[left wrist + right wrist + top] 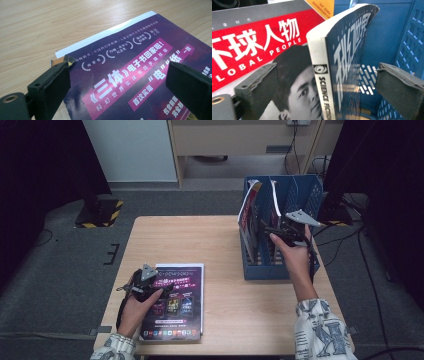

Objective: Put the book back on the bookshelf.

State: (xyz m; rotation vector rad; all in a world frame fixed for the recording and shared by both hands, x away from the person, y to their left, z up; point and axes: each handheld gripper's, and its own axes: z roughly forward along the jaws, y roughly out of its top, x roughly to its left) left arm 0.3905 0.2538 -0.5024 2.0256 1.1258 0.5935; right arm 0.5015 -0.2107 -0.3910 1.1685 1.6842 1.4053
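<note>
A purple magazine lies flat on the wooden table, near its front left. My left gripper hovers low over the magazine's upper left corner, jaws open, one on each side of the cover's top part. A blue file rack stands at the right. In it lean a red-covered magazine and a blue science fiction magazine. My right gripper is inside the rack, open, with the blue magazine's spine between its jaws and a gap on both sides.
The rack's perforated blue walls close in to the right of my right gripper. Bare table stretches between the purple magazine and the rack. Beyond the table's far edge are grey floor, a striped stand base and cables.
</note>
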